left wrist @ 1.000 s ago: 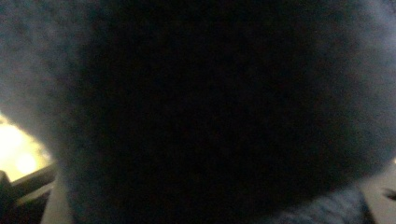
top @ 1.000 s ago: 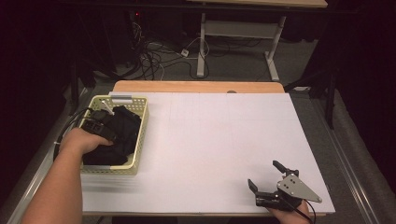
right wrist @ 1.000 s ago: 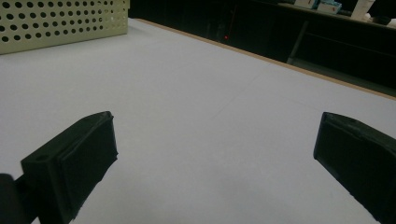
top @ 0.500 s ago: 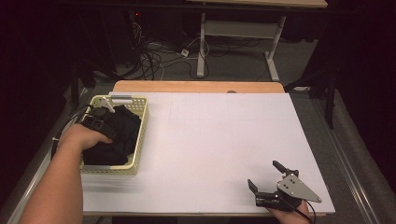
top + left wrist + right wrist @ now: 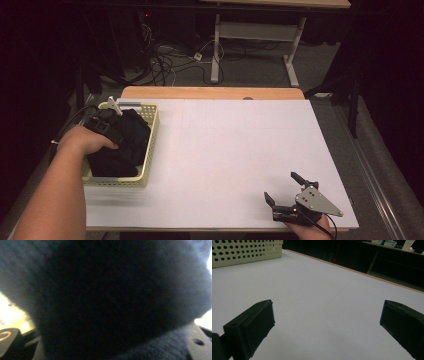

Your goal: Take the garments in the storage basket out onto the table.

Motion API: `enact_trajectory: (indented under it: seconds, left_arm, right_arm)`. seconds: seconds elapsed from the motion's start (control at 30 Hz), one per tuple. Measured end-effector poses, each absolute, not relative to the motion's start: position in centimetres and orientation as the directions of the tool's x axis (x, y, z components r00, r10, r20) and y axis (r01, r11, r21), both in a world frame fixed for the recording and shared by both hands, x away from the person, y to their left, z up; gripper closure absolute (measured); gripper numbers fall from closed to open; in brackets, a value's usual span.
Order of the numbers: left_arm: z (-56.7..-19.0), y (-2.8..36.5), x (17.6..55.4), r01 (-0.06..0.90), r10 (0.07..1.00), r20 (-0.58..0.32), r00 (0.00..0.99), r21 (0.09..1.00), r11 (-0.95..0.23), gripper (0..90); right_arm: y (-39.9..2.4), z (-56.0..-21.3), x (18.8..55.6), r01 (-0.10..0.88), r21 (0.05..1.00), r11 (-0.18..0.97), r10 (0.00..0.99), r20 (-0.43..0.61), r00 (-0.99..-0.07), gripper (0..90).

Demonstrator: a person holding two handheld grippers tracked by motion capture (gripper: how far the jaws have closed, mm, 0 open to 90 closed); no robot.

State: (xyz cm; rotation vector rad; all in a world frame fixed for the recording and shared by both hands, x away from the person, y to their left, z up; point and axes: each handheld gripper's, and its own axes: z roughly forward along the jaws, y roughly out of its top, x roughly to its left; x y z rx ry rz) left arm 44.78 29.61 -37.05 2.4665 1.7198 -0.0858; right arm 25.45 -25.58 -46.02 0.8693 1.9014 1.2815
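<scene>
A pale yellow perforated basket (image 5: 149, 150) stands at the left of the white table and holds a dark knitted garment (image 5: 127, 147). My left gripper (image 5: 115, 134) reaches into the basket from the left. Its jaws have just been closing with the garment between them, and the pads press on it. In the left gripper view the dark knit (image 5: 107, 295) bulges close before the camera and hides the jaw tips. My right gripper (image 5: 281, 187) rests at the table's front right, open and holding nothing; in the right gripper view it (image 5: 327, 320) looks out over bare tabletop.
The white tabletop (image 5: 225, 145) stretches between basket and right gripper. A wooden strip (image 5: 210, 92) edges the far side. Behind it lie floor cables (image 5: 165, 60) and a desk frame (image 5: 260, 35). The basket's wall (image 5: 244, 251) shows at the upper left of the right gripper view.
The left hand has risen a little in the basket and the dark garment is bunched higher under it. The right gripper has stayed in place.
</scene>
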Motion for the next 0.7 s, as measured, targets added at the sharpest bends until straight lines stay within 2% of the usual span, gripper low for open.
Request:
enact_trajectory:
  seconds: [0.7]
  left_arm:
    - [-34.2,28.0,44.7,0.931,0.924,-0.108,0.366,0.06,-0.361,46.8]
  right_arm:
    - [-25.7,-45.7,24.9,0.144,0.948,0.283,0.821,-0.162,-0.548,0.1]
